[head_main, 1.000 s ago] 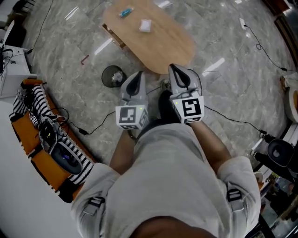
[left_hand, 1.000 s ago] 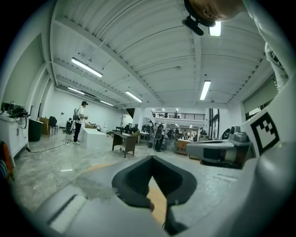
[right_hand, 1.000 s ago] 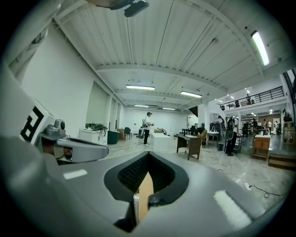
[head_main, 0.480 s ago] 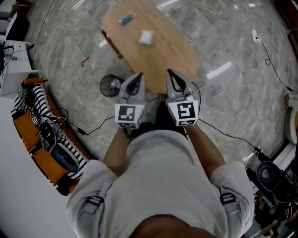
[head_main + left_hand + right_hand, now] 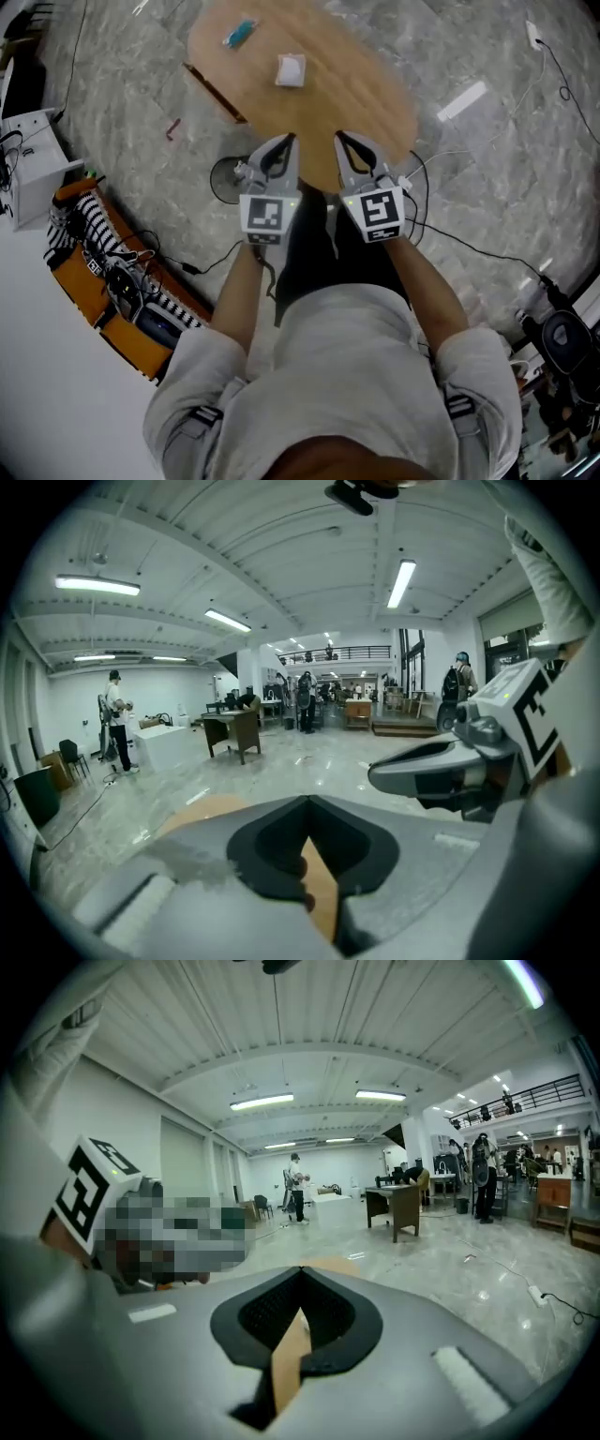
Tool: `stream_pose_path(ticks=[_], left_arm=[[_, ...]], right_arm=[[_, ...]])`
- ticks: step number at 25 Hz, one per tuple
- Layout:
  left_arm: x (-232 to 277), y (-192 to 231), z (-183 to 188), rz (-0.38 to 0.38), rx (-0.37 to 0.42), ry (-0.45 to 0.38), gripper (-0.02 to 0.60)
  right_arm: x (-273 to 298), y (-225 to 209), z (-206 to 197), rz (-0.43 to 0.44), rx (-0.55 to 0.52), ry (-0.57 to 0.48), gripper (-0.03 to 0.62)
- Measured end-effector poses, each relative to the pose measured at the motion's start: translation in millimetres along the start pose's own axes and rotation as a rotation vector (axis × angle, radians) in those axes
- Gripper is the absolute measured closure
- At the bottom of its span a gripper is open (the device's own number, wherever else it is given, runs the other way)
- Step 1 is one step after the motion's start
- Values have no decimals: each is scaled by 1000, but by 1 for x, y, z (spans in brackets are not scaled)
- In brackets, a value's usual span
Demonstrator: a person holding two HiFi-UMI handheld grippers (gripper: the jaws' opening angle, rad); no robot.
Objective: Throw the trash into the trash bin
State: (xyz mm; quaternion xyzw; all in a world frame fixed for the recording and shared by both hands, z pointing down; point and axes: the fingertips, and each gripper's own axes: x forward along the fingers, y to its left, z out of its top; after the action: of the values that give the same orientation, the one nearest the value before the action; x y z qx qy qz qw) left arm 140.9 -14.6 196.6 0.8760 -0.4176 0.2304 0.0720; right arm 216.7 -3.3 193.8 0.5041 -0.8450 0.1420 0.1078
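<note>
In the head view an oval wooden table (image 5: 361, 89) carries a crumpled white piece of trash (image 5: 291, 69) and a small blue item (image 5: 238, 34) near its far end. A round black trash bin (image 5: 222, 178) stands on the floor by the table's near left edge, partly hidden by my left gripper (image 5: 284, 142). My right gripper (image 5: 343, 141) is beside it; both hang over the table's near edge, shut and empty. In the left gripper view the left gripper (image 5: 306, 802) has its tips together, as does the right gripper (image 5: 300, 1272) in its own view. Both point level across the hall.
An orange bench with striped cloth and gear (image 5: 108, 277) lines the left side, by a white box (image 5: 33, 159). Cables (image 5: 469, 248) run over the marble floor on the right. A small red item (image 5: 172, 128) lies left of the table. People stand far off by desks (image 5: 232, 733).
The person has stepped toward the table, so both grippers now reach over its near edge. The bin has come to sit behind the left gripper. Both grippers stay shut.
</note>
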Motion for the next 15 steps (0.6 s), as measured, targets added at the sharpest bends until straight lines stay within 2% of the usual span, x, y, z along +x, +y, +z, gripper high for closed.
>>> stream_pose_path(ticks=[5, 8, 11, 15], left_arm=[[56, 28, -48, -105, 149, 105, 563], [89, 44, -74, -167, 204, 169, 563], [125, 54, -116, -233, 238, 261, 563], [182, 72, -167, -298, 387, 386, 563]], right_arm=[[31, 1, -31, 0, -7, 83, 586], [46, -6, -38, 1, -6, 107, 586], [50, -17, -54, -41, 22, 140, 586], [48, -32, -82, -114, 76, 202, 586]])
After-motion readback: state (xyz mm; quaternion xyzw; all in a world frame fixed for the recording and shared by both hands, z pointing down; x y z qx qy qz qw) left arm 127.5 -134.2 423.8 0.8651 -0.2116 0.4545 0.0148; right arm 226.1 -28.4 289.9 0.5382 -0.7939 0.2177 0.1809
